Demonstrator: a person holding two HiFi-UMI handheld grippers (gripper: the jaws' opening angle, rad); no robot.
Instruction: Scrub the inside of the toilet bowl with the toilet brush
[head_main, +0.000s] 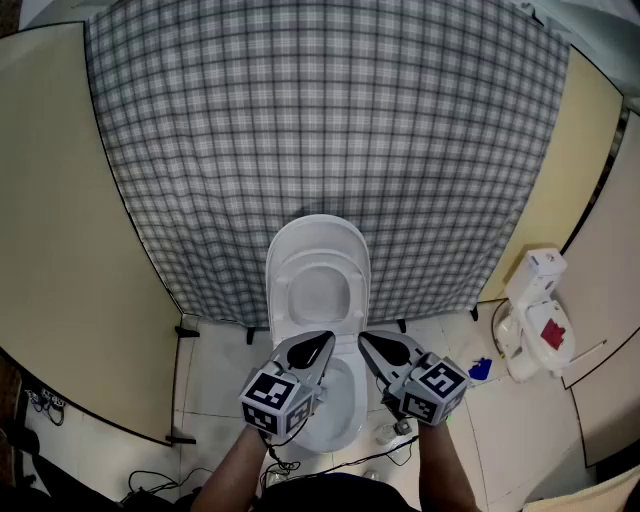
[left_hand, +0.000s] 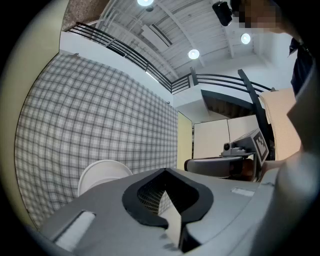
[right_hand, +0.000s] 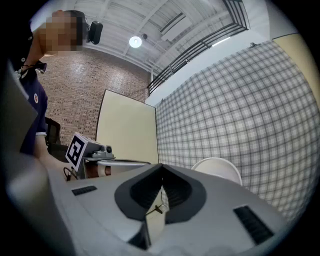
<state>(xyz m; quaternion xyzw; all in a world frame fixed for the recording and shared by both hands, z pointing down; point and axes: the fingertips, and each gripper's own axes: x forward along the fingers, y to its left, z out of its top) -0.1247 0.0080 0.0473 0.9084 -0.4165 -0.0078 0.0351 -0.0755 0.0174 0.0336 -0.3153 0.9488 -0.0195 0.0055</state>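
Head overhead; gripper views level, seemingly toward toilet (head_main: 318, 240)

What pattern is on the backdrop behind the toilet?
The cloth backdrop is a grey-and-white check, clearest in the head view.

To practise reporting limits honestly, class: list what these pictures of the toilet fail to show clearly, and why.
- Toilet bowl interior: head view, mostly covered by the left gripper and right gripper.
- Toilet brush: not identifiable; white-and-red object, head view, too small.
- Both gripper views: bowl hidden behind each gripper's body; only the lid shows.
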